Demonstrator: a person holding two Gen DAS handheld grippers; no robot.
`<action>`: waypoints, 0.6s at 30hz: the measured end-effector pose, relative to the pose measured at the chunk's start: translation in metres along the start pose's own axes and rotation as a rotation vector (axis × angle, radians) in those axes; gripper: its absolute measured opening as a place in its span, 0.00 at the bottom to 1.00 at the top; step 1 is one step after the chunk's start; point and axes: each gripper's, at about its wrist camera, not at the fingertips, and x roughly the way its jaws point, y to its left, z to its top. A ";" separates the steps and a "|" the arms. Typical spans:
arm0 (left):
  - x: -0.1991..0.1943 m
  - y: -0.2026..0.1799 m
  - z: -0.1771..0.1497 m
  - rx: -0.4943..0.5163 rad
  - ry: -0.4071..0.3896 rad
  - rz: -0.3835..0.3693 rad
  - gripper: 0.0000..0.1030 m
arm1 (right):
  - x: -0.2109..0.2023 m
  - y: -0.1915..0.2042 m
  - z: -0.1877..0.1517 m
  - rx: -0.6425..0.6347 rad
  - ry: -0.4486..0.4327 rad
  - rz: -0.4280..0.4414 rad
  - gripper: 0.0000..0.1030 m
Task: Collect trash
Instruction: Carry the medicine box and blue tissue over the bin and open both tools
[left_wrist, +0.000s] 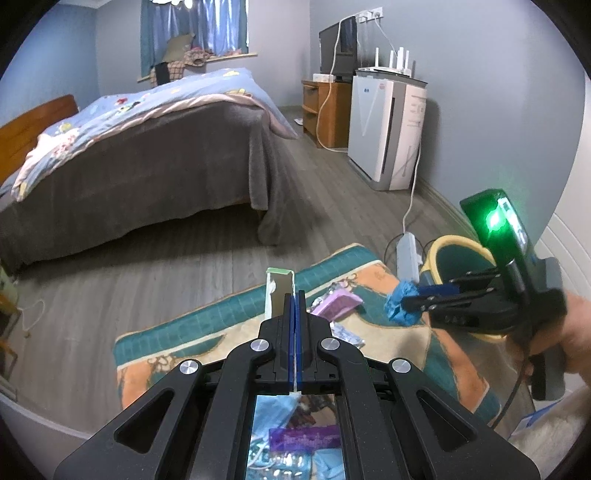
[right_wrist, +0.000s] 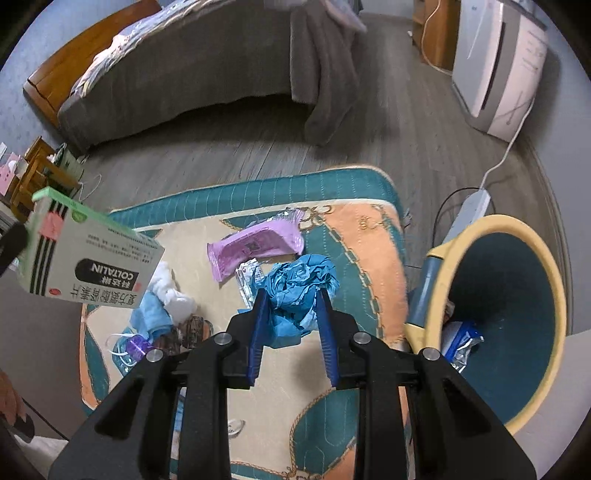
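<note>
1. We see the right gripper (right_wrist: 291, 314) clamped on a crumpled blue wad (right_wrist: 299, 291), which is lifted clear of the patterned mat (right_wrist: 354, 229); the left wrist view shows the same wad (left_wrist: 400, 304) pinched at the fingertips of that gripper (left_wrist: 413, 299), held by a hand (left_wrist: 569, 332).
2. The left gripper (left_wrist: 294, 306) has its jaws fully together on the flap of a small medicine box (left_wrist: 279, 291); in the right wrist view the box (right_wrist: 88, 254) hangs above the mat's left edge, its label reading COLTALIN.
3. The bin (right_wrist: 506, 317), with a yellow rim and dark teal inside, stands just off the mat's right edge, and a blue-and-white packet (right_wrist: 461, 343) lies inside it.
4. Still on the mat we find a pink wrapper (right_wrist: 255, 247), a foil blister (right_wrist: 247, 277) beside it, a white tissue ball (right_wrist: 171, 291) and a light blue cloth (right_wrist: 147, 317).
5. A dark brown item (right_wrist: 192, 328) sits near the tissue; it is too blurred for us to name.
6. A white power strip (right_wrist: 469, 210) lies on the floor behind the bin.
</note>
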 end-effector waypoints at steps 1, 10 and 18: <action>-0.003 -0.003 -0.002 0.006 -0.003 0.004 0.01 | -0.004 -0.001 -0.001 0.001 -0.005 -0.007 0.25; -0.020 -0.020 -0.013 0.016 0.014 0.057 0.01 | -0.057 0.005 -0.018 -0.030 -0.090 -0.049 0.25; -0.043 -0.037 -0.003 -0.004 -0.001 0.062 0.01 | -0.098 0.001 -0.039 -0.033 -0.163 -0.055 0.25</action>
